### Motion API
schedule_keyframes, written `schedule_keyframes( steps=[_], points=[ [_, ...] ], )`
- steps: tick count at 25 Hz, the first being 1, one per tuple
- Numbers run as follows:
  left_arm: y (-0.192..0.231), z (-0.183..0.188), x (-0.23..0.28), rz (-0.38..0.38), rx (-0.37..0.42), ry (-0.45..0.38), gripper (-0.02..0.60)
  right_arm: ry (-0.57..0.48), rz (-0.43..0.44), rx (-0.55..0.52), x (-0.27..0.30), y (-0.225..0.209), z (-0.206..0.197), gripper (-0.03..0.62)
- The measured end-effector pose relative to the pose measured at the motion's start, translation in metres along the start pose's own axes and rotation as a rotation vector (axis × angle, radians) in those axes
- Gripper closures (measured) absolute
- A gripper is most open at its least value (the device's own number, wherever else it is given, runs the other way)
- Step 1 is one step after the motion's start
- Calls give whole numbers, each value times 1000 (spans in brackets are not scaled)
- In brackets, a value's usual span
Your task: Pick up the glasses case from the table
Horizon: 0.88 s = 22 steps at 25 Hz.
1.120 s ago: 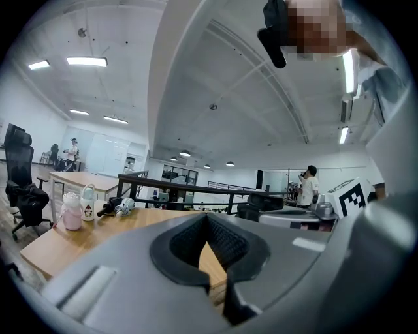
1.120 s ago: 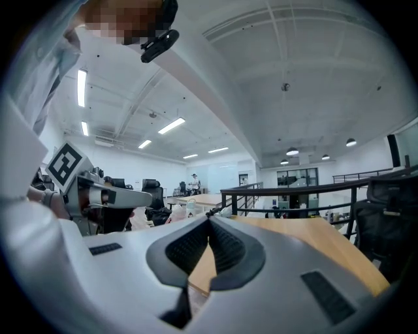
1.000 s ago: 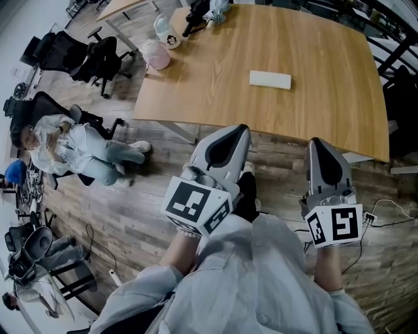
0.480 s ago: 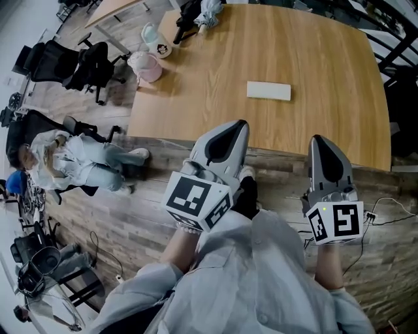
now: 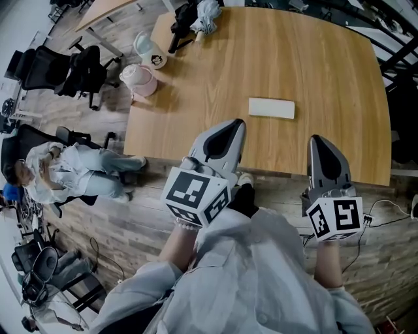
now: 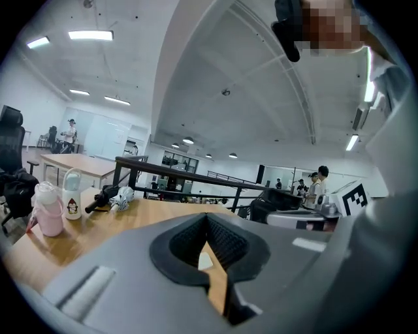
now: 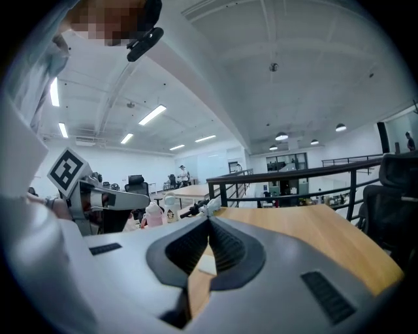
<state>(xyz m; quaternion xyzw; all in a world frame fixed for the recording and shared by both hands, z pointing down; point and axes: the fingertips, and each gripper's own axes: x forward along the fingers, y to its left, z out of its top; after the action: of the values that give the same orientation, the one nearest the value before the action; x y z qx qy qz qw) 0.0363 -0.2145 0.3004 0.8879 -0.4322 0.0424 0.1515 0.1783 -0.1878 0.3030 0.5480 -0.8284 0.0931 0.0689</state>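
Note:
The white, flat glasses case (image 5: 271, 107) lies on the wooden table (image 5: 326, 72), a little in from its near edge. My left gripper (image 5: 234, 124) is shut and empty, its tip just over the near edge, short of the case and to its left. Also shut and empty, the right gripper (image 5: 318, 140) reaches the edge to the case's right. In the left gripper view the closed jaws (image 6: 208, 218) frame a sliver of the case (image 6: 204, 261). From the right gripper (image 7: 209, 222) the case (image 7: 207, 264) likewise shows low in the jaw opening.
At the table's far left corner stand a pink bottle (image 5: 140, 79), a white bottle (image 5: 149, 49) and a folded umbrella (image 5: 192, 16). Black office chairs (image 5: 59, 68) and a seated person (image 5: 72, 173) are on the floor to the left. A dark railing (image 5: 398, 45) runs along the right.
Both grippers have moved forward to the table: their tips were over the floor and now reach its near edge. The case has not shifted on the table. Both stay shut.

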Motion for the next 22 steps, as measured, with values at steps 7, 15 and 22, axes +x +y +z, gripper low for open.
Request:
schedule_keyframes(
  steps=[7, 15, 22],
  points=[
    [30, -23, 36, -27, -12, 116, 580, 62, -34, 60, 40, -21, -17, 592],
    [64, -56, 60, -12, -103, 215, 577, 136, -90, 32, 70, -35, -35, 561],
    [68, -78, 71, -36, -152, 275, 521, 207, -82, 122, 83, -47, -60, 507]
  ],
)
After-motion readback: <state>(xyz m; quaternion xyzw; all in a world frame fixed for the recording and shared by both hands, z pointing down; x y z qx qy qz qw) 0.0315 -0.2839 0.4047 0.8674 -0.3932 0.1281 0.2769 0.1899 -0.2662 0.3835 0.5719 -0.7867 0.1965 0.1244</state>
